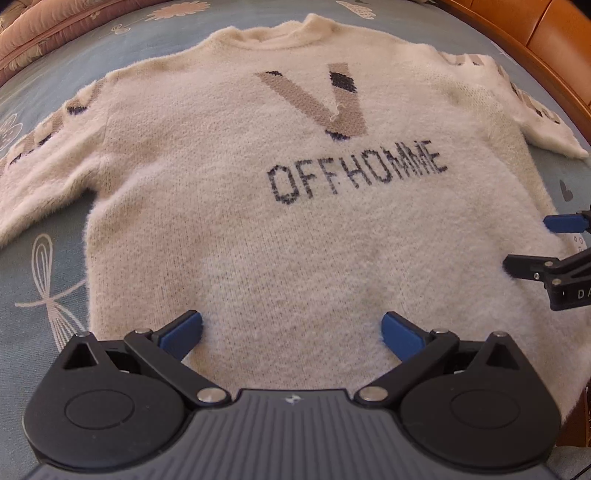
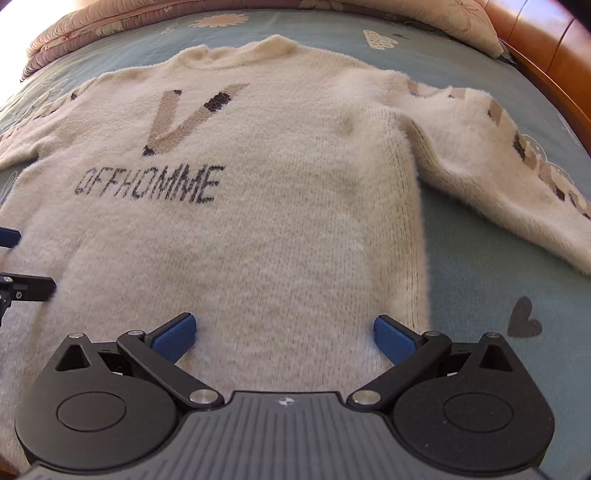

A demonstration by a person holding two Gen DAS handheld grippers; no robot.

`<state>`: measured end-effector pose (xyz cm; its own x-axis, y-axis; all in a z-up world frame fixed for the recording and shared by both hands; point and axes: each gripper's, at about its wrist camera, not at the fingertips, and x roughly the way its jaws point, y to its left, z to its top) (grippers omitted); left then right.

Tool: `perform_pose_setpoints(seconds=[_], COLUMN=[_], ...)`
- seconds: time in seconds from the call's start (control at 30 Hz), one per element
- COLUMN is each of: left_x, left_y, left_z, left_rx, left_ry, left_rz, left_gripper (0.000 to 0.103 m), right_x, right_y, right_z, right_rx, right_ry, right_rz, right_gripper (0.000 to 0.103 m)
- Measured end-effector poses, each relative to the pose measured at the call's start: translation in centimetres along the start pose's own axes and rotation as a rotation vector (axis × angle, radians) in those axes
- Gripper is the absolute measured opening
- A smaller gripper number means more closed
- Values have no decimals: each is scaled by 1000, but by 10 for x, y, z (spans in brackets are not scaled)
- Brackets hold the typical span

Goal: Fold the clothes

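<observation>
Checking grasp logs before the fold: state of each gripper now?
Left gripper: open, holding nothing, over the fuzzy cream knit sweater.
Right gripper: open, holding nothing, over the same sweater.

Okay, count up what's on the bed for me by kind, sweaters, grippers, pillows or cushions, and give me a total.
Sweaters: 1, the cream sweater lying flat, unfolded
Grippers: 2, the left gripper and the right gripper, both open over the hem
Pillows or cushions: 1 seen for sure, the floral pillow at the far edge
Total: 4
</observation>
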<state>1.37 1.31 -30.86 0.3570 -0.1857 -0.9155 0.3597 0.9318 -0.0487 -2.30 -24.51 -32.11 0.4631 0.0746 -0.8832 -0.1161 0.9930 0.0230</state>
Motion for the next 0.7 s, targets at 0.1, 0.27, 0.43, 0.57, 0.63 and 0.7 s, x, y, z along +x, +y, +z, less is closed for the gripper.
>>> perform_pose_setpoints(seconds=[0.1,0.27,0.43,0.57,0.63,0.7], left_x=[-3,-10,-15,0,6,7], left_y=[-3,-11,-29,-31,-30,-29], left_z=[-6,0,15,20,16,10], left_rx=[77,165,290,286,281,298], left_ry=[9,7,-78,-15,12,8], left_rz=[-9,-42,-82,-112,-121,-122], left_gripper=[102,102,102,102,102,102], right_x=[-18,-38,-49,-32,-31,-34], right_y=[-2,5,19,22,19,17], right_z=[-32,-68,-57,-53,-61,-68], right_rx=[51,90,103,135,153,140], right_ry=[5,40,-19,50,40,14], right_rz=[-20,-71,-95,-89,-77,-69], right_gripper=[103,103,103,103,103,103])
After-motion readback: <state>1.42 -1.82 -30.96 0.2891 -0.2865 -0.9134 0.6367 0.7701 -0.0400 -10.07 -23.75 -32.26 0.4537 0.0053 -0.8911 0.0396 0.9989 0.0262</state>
